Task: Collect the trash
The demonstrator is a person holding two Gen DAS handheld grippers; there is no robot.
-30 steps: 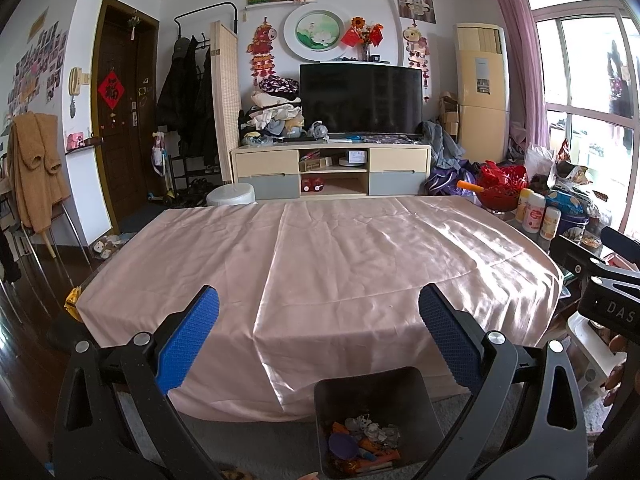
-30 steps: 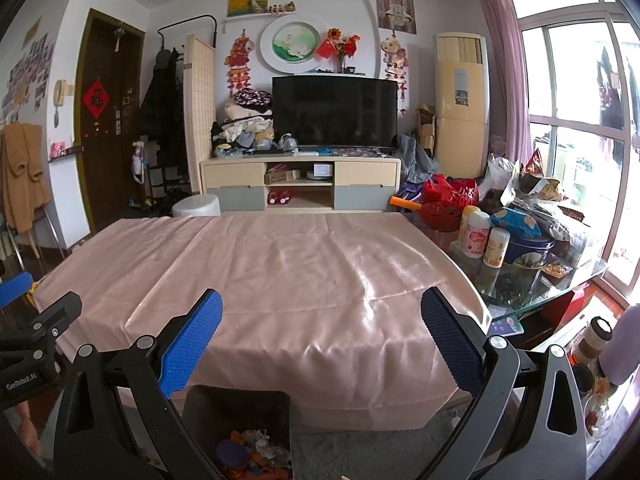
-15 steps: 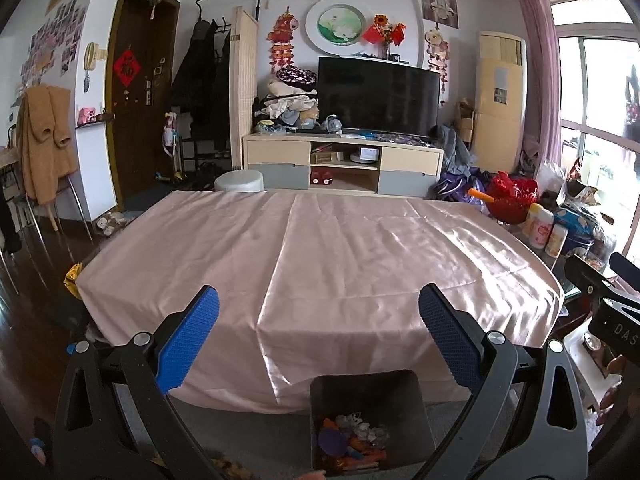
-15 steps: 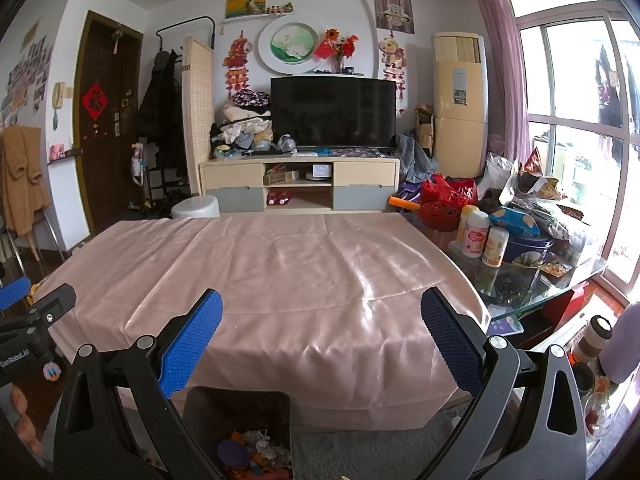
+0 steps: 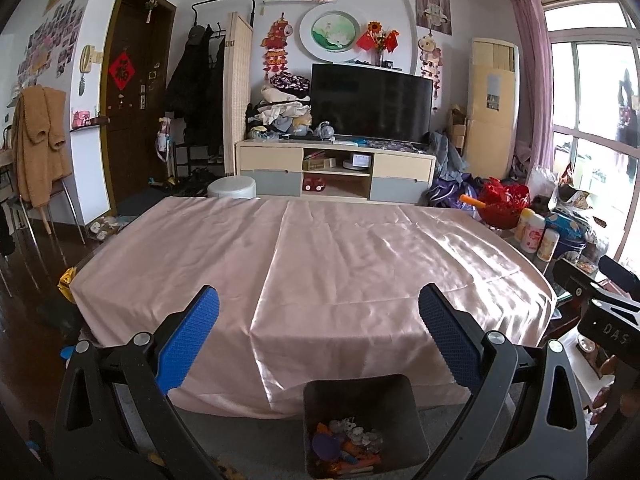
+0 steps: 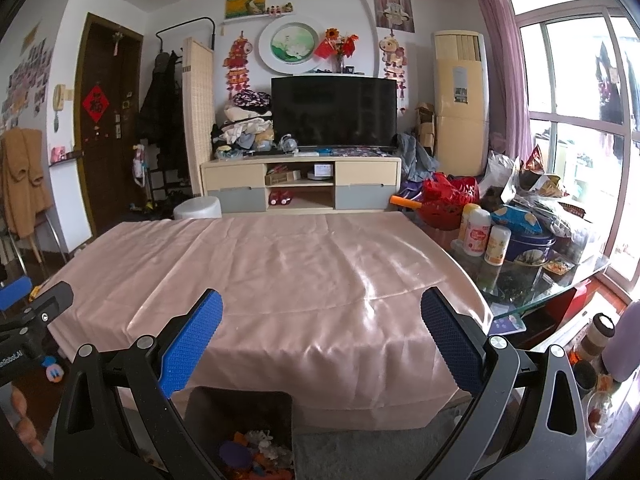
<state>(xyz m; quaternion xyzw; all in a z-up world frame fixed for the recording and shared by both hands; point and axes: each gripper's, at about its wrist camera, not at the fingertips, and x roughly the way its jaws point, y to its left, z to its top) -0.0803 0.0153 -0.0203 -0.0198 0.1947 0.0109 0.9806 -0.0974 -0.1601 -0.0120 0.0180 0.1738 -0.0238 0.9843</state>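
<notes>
Trash bin below pink-clothed table; side table cluttered.

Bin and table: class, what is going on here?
A person holds two tools over a pink-clothed table. The left tool and right tool are both open and hold nothing. On the floor at the table's near edge stands a dark bin with colourful trash inside. No trash shows on the cloth.
</notes>
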